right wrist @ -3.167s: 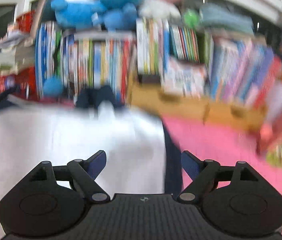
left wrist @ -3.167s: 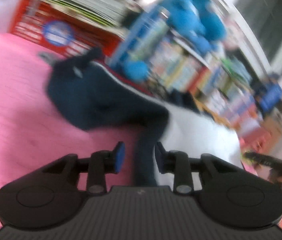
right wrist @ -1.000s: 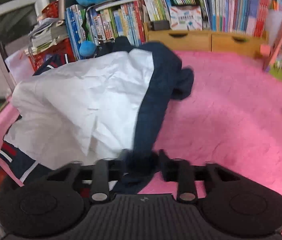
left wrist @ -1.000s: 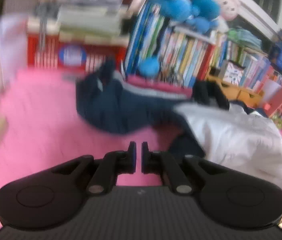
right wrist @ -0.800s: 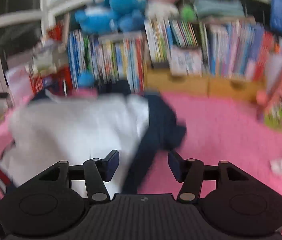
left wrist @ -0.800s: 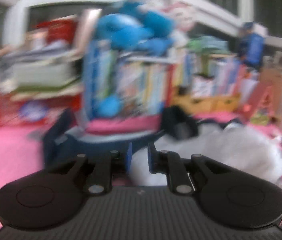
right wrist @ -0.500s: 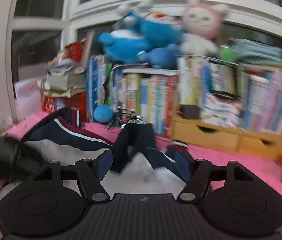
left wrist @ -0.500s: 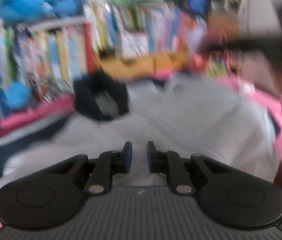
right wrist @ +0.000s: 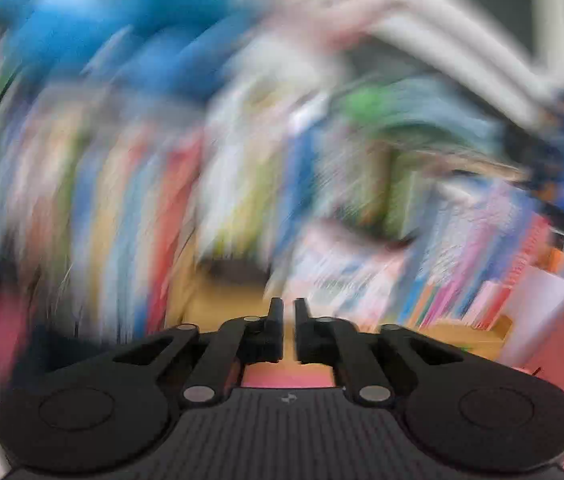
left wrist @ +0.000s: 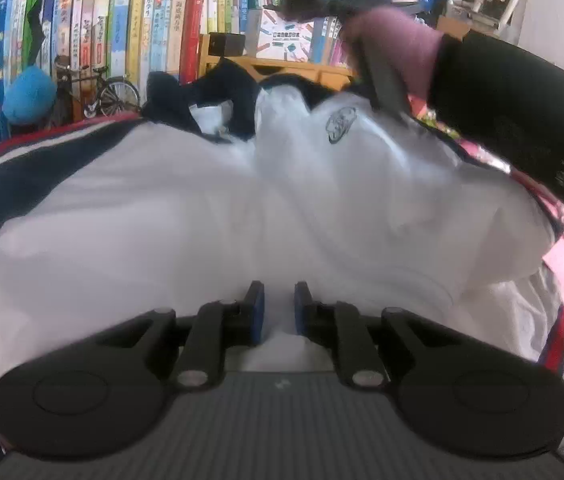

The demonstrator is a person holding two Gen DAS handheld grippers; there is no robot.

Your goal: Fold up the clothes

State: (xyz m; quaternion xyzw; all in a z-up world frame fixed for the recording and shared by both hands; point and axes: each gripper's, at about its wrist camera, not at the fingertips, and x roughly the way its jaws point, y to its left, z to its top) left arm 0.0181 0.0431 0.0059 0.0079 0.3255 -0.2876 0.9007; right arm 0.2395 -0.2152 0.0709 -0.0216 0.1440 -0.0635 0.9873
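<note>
Your left hand-held gripper is matte black with blue pads, round side discs, silver pivot screws and a ribbed grey base. At upper right your black sleeve shows a mauve cuff and faint lettering.

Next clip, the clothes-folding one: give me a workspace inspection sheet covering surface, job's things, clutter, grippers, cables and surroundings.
Surface: pink fuzzy cover, mostly hidden under the garment.
Job's things: white jacket with navy collar and red-and-white striped trim lies spread out and wrinkled, small grey crest facing up.
Clutter: small model bicycle and blue plush ball at the foot of the books.
Grippers: left gripper low over the white fabric, jaws narrowly apart; a grip cannot be told. Right gripper lifted toward the shelves, jaws closing, nothing between them; its view is heavily blurred. A black sleeve reaches across.
Cables: nothing seen.
Surroundings: row of upright books, wooden drawer unit.
</note>
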